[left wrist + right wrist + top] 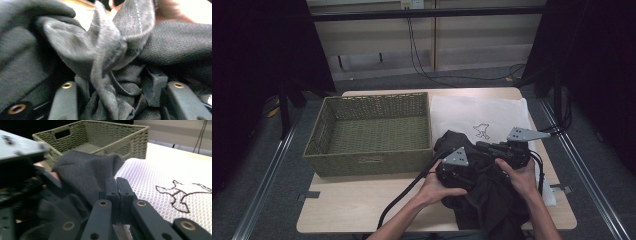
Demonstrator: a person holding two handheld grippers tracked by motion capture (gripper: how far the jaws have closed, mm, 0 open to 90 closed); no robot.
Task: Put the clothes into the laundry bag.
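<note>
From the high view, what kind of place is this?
Probably a lab recording station, not a home: a wooden table fenced by floor rails, black curtains at both sides, cables trailing down the back wall.

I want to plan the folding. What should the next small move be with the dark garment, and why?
Probably close the left gripper on the bunched dark grey fabric garment. Its jaws stand apart with cloth between them, while the right gripper is shut at the cloth's edge, beside the white mesh bag.
</note>
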